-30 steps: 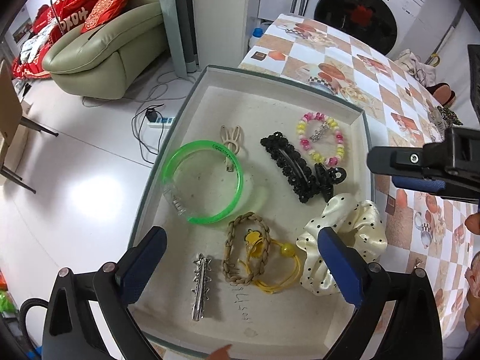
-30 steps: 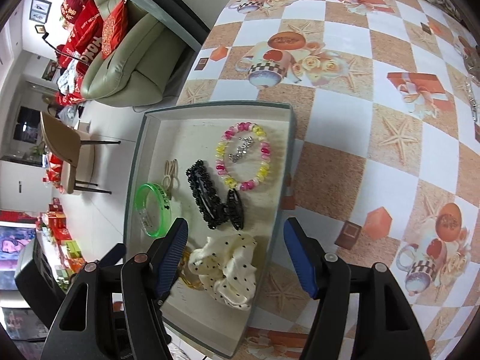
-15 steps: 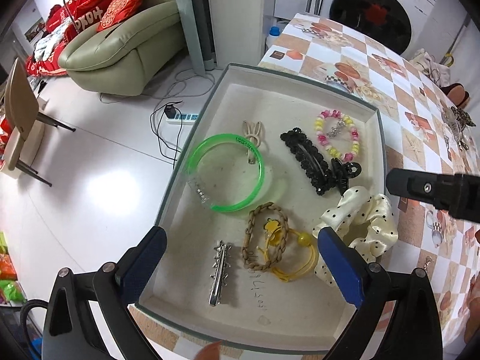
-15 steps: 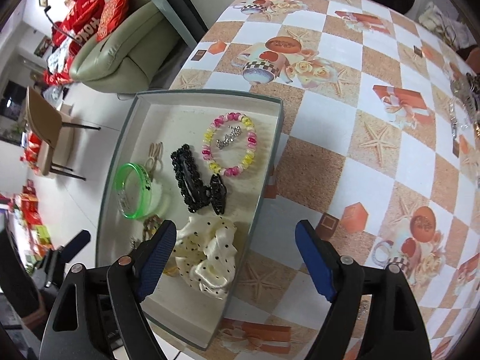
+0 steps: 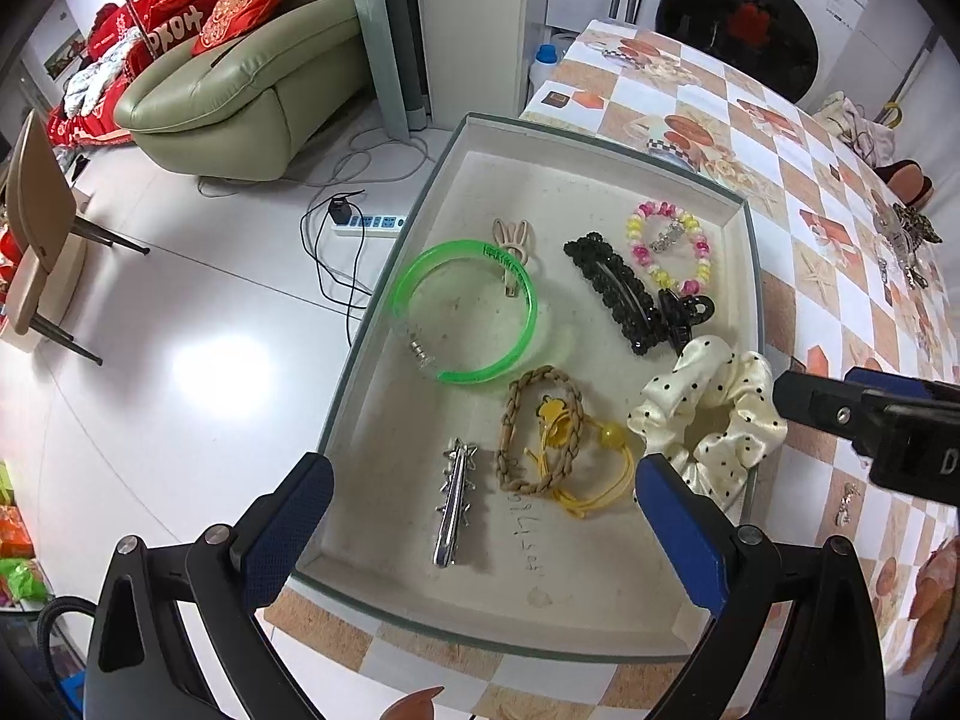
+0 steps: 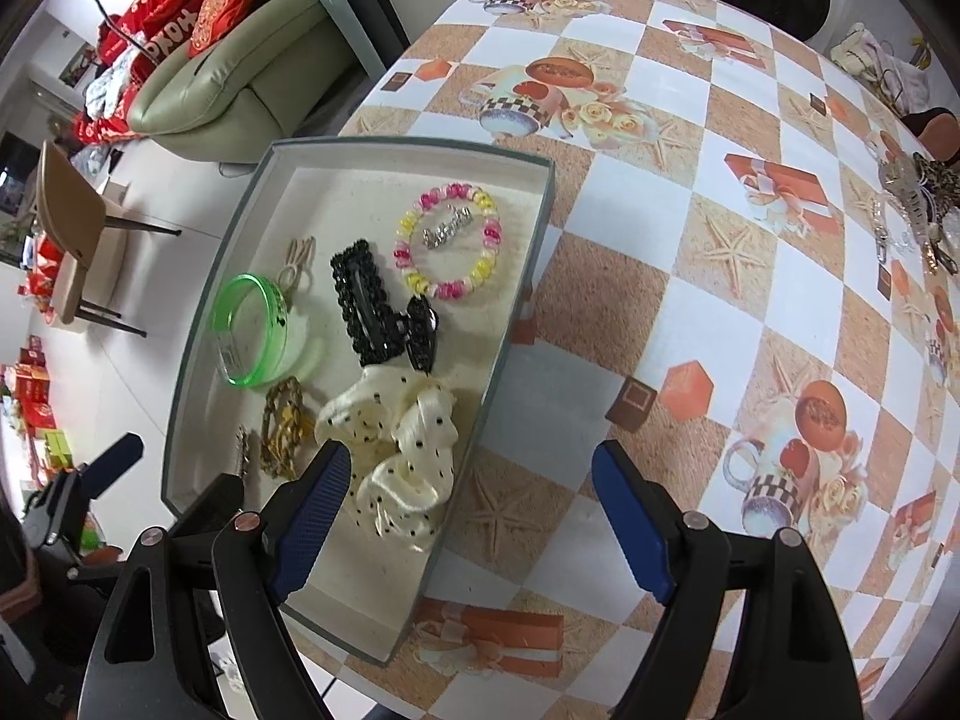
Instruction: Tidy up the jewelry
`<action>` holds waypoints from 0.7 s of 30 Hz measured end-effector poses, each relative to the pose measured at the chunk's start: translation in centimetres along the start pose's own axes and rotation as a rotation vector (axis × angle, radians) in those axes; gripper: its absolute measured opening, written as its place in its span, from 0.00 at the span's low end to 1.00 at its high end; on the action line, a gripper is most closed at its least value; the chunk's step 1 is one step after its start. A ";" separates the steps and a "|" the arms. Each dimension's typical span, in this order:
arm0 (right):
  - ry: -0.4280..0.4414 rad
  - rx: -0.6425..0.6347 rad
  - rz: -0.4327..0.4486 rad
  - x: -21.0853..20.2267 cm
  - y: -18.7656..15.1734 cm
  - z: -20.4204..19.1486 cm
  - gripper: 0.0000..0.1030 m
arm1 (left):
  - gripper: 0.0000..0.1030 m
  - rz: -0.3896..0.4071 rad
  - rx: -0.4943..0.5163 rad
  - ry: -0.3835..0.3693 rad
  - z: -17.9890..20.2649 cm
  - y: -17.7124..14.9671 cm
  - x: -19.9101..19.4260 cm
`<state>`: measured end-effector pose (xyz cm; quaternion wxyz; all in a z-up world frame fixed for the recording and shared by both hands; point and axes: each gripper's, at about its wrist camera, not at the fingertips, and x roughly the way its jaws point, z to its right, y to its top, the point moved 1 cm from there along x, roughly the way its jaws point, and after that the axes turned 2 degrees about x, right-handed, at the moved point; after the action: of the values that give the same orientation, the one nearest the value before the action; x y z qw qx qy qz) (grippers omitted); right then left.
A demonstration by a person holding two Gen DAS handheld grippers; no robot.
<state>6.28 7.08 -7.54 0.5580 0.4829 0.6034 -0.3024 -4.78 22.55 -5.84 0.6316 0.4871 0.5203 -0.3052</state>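
A shallow beige tray (image 5: 576, 168) (image 6: 384, 147) on the table holds a green bangle (image 5: 468, 312) (image 6: 252, 330), a beaded bracelet (image 5: 669, 252) (image 6: 447, 249), a black hair clip (image 5: 618, 294) (image 6: 363, 306), a cream dotted scrunchie (image 5: 714, 408) (image 6: 396, 450), a braided band (image 5: 540, 426), a yellow hair tie (image 5: 606, 474) and a silver clip (image 5: 454, 498). My left gripper (image 5: 480, 528) is open and empty above the tray's near edge. My right gripper (image 6: 474, 516) is open and empty above the tray's right rim, near the scrunchie.
The table has a checkered patterned cloth (image 6: 720, 240). More loose jewelry (image 6: 912, 204) (image 5: 906, 240) lies at its far right edge. A sofa (image 5: 252, 78), a power strip (image 5: 369, 222) and a chair (image 5: 36, 228) stand on the floor to the left.
Both grippers have drawn back and up from the tray, so it sits further away in both views. The items in the tray have not moved.
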 end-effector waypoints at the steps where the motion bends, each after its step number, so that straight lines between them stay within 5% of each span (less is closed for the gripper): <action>1: -0.008 -0.005 -0.001 0.0 -0.2 -0.1 0.83 | 1.00 -0.001 -0.003 -0.002 -0.1 -0.1 -0.1; 10: -0.072 -0.050 -0.019 -0.4 -1.6 -0.7 0.83 | 1.00 -0.037 0.022 -0.029 0.0 -1.0 -0.8; 21: -0.048 -0.078 -0.051 -2.0 -2.8 -2.2 0.83 | 1.00 -0.067 0.021 -0.016 -1.1 -2.2 -3.1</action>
<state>2.68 7.61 -5.68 0.5829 0.4379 0.6130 -0.3044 -8.02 22.44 -3.50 0.6200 0.4738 0.5278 -0.3355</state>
